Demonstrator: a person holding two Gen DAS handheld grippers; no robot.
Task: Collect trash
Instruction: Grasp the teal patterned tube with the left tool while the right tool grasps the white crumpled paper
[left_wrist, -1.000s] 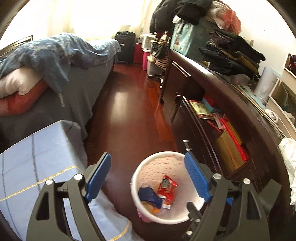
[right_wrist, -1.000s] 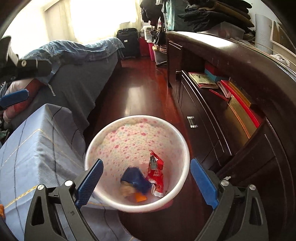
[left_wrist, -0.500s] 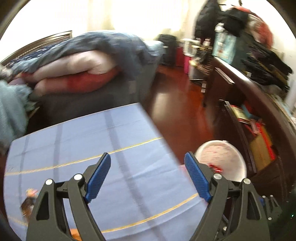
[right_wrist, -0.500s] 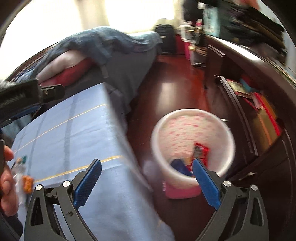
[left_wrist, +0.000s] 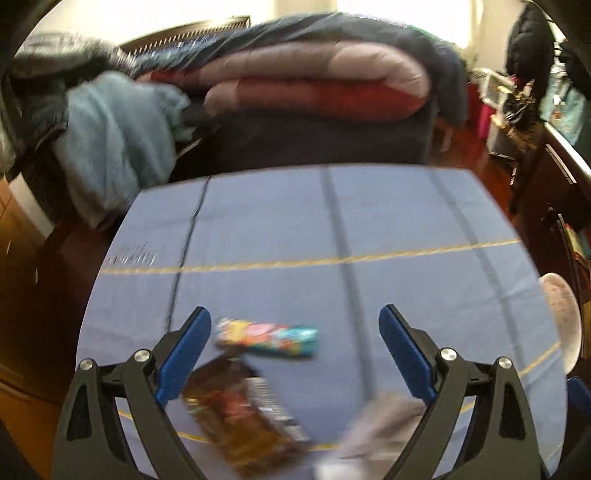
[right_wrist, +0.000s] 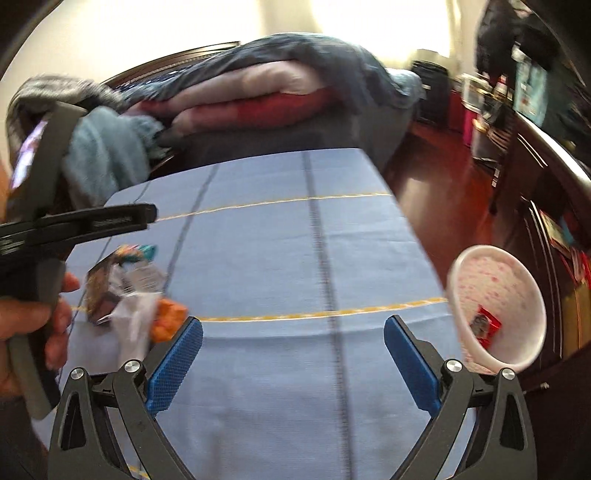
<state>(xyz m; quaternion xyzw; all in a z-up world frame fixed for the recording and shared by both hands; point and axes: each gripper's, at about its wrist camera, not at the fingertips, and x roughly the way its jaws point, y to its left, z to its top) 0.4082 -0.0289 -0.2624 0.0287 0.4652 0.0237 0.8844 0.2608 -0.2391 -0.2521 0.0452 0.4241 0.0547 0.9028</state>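
1. Blue cloth (left_wrist: 406, 229) now fills both views; a second ago both cameras looked down into the pink-speckled bin (right_wrist: 495, 295), so I have swung away from it toward the table.
2. My left gripper (left_wrist: 295, 354) hangs over the trash pile. Its jaws are opening, nearly full wide, and nothing is pressed between them.
3. Below it lie a colourful tube-shaped wrapper (left_wrist: 266, 338), a brown snack packet (left_wrist: 240, 410) and a blurred white scrap (left_wrist: 380, 417), all on the cloth.
4. My right gripper (right_wrist: 293, 365) is wide open and empty over bare cloth; the bin stands to its right, on the floor beside the table, with a red wrapper (right_wrist: 485, 326) inside.
5. I judge the next pickup begins: the left side is closest to the pile.
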